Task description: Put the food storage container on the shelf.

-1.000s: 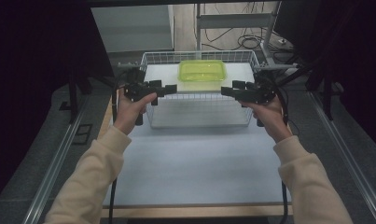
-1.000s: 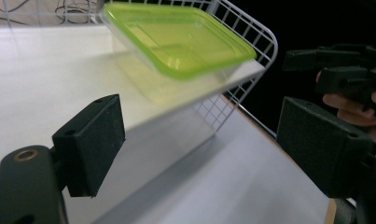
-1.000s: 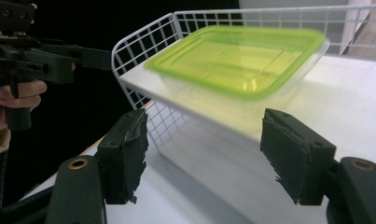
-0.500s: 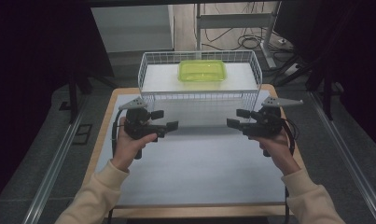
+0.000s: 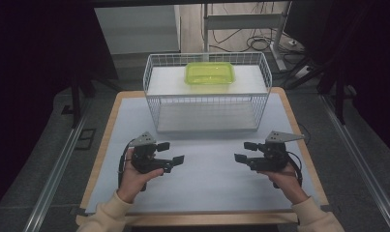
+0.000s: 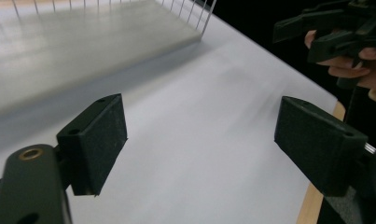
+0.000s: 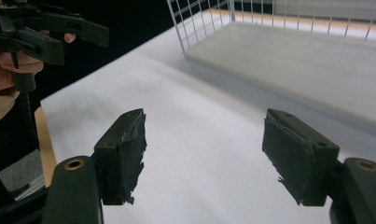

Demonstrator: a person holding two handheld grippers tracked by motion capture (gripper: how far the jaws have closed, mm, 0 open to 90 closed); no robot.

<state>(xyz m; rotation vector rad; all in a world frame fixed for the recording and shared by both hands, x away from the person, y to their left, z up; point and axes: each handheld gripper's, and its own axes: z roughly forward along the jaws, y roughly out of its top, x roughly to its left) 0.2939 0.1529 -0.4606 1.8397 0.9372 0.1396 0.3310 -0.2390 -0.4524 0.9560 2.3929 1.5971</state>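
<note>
A white wire basket stands at the far middle of the table, and a lime-green lidded container lies inside it toward the back. My left gripper hovers over the white mat at the near left, open, with nothing between its fingers. My right gripper mirrors it at the near right, also open and holding nothing. The two point at each other across a wide gap. In the left gripper view the jaws stand far apart over bare mat; the right gripper view shows the same.
The white mat covers a wooden tabletop. A corner of the basket appears in the left gripper view, and its wire wall in the right gripper view. Metal rails flank the table. Cables lie on the floor behind.
Both grippers have drawn back from the basket's front toward me and now sit lower over the near mat. The basket and green container stay put.
</note>
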